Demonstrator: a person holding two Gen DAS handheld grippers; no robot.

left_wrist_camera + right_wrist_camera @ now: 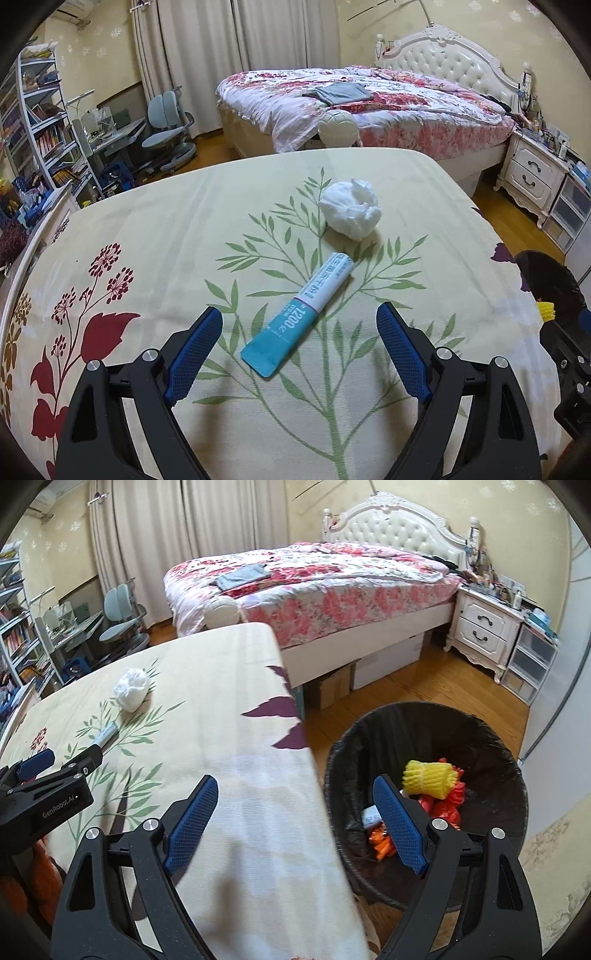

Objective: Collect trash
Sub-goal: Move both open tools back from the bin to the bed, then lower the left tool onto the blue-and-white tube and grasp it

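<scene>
A teal and white sachet (295, 314) lies flat on the floral tablecloth (147, 221), just ahead of my open, empty left gripper (299, 317). A crumpled white tissue ball (350, 209) sits beyond it; the tissue also shows in the right wrist view (132, 688), with one end of the sachet (108, 734) behind the left gripper (61, 758). My right gripper (295, 786) is open and empty, over the table's right edge beside a black-lined trash bin (424, 720) holding yellow foam netting (430, 777) and orange and red scraps.
The trash bin stands on the wooden floor (424, 679) right of the table. Beyond are a bed (314, 576) with a floral cover, a white nightstand (484, 627), a desk chair (168, 122) and bookshelves (33, 122) at the left.
</scene>
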